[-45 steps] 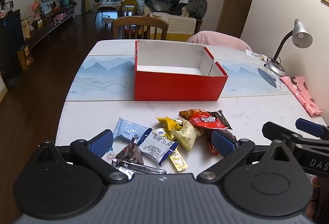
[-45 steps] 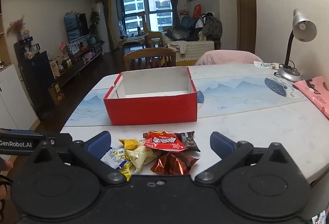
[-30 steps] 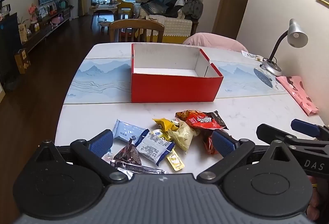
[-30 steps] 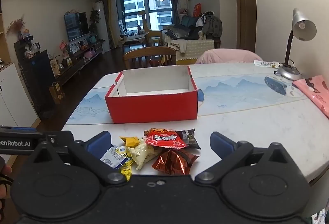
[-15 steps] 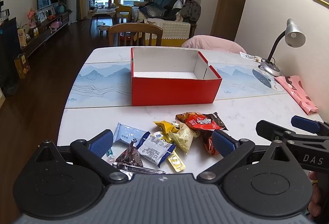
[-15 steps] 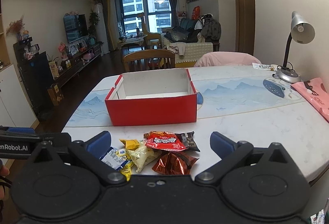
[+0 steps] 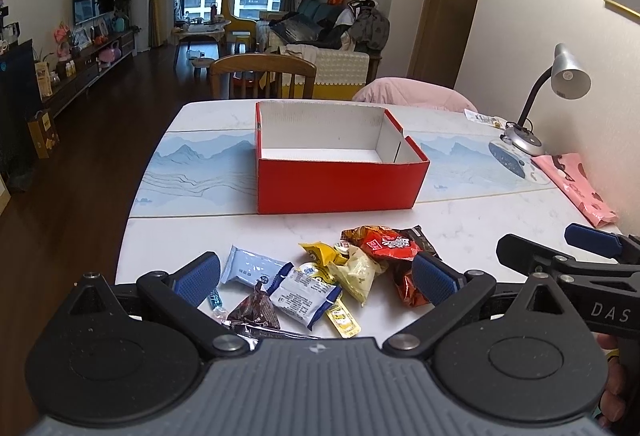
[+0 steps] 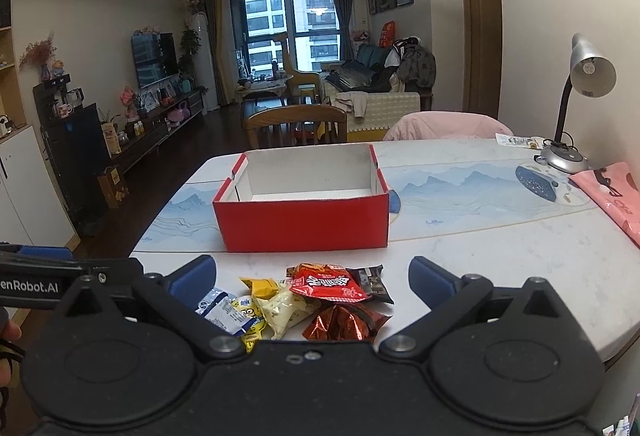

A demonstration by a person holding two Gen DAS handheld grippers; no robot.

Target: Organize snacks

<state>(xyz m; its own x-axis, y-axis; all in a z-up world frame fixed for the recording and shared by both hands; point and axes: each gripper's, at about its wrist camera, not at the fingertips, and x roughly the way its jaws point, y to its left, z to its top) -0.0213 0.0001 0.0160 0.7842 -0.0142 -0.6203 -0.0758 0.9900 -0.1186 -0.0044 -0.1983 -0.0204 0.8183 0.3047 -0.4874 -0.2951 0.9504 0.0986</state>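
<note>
An empty red box (image 7: 340,184) with a white inside stands mid-table; it also shows in the right wrist view (image 8: 304,222). Several snack packets lie in a pile near the front edge: a red packet (image 7: 386,242), a pale yellow packet (image 7: 356,270), a white-and-blue packet (image 7: 304,294), a light blue packet (image 7: 248,264) and a dark triangular packet (image 7: 254,310). In the right wrist view I see the red packet (image 8: 328,282) and a shiny red-brown packet (image 8: 344,322). My left gripper (image 7: 316,276) is open above the pile. My right gripper (image 8: 312,280) is open above it too.
A grey desk lamp (image 7: 560,84) and a pink bag (image 7: 576,180) sit at the table's right side. A wooden chair (image 7: 262,76) and a pink-draped chair (image 7: 416,98) stand behind the table. The table's left edge (image 7: 140,192) drops to dark floor.
Both grippers have drawn back slightly and tilted up; the box and the pile sit a little farther off. Both stay open and empty. The snacks have not moved.
</note>
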